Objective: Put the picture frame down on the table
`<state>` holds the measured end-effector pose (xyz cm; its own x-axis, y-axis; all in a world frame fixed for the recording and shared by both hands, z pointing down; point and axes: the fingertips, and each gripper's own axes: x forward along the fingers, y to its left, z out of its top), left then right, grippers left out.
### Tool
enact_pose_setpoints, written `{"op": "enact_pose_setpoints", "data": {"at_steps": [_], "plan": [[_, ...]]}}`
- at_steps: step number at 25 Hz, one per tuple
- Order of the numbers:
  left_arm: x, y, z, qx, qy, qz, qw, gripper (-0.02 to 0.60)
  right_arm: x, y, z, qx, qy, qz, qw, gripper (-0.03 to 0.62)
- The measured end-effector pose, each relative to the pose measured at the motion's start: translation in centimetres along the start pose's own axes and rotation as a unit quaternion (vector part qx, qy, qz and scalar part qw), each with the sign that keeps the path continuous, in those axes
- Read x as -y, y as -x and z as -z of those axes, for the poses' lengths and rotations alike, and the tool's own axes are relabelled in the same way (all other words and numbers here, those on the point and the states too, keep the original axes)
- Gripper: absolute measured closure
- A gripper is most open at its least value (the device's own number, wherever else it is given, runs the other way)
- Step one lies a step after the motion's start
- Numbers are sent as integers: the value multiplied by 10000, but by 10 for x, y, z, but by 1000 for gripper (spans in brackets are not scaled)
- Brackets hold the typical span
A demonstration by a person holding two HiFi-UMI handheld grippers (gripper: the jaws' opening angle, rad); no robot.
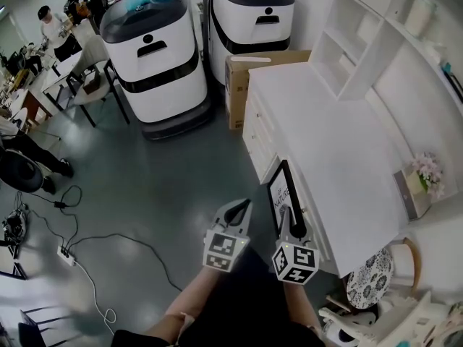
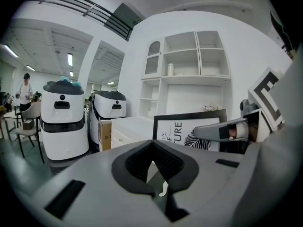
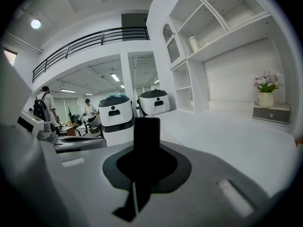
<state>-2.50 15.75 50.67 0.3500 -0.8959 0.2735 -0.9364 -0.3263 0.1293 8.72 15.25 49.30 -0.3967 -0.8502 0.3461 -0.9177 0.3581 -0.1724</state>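
A black picture frame (image 1: 281, 189) with a white print stands upright on edge in front of the white table (image 1: 340, 143), by its drawers. My right gripper (image 1: 290, 217) is shut on the frame's near edge. In the right gripper view the frame (image 3: 147, 131) shows edge-on as a dark bar rising from between the jaws, with the tabletop (image 3: 227, 141) stretching away to its right. The left gripper (image 1: 237, 210) hangs beside it to the left over the floor, jaws together and holding nothing. From the left gripper view (image 2: 152, 144) I see the frame's face (image 2: 182, 126) and the right gripper (image 2: 215, 131) clamped on it.
Two white-and-black machines (image 1: 155, 56) (image 1: 249, 20) and a cardboard box (image 1: 239, 85) stand beyond the table's far end. A shelf unit (image 1: 362, 42) and a flower vase (image 1: 427, 172) sit on the table. Cables (image 1: 72, 244) trail on the floor at left. A patterned stool (image 1: 369, 277) stands near me.
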Motion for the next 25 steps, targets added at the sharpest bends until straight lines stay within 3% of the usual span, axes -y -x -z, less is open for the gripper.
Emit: {"op": "enact_pose_setpoints", "data": {"at_steps": [25], "plan": [[-55, -96, -32, -109, 88, -60, 9999, 569, 15, -108, -46, -138, 5, -184, 9997, 580]]}}
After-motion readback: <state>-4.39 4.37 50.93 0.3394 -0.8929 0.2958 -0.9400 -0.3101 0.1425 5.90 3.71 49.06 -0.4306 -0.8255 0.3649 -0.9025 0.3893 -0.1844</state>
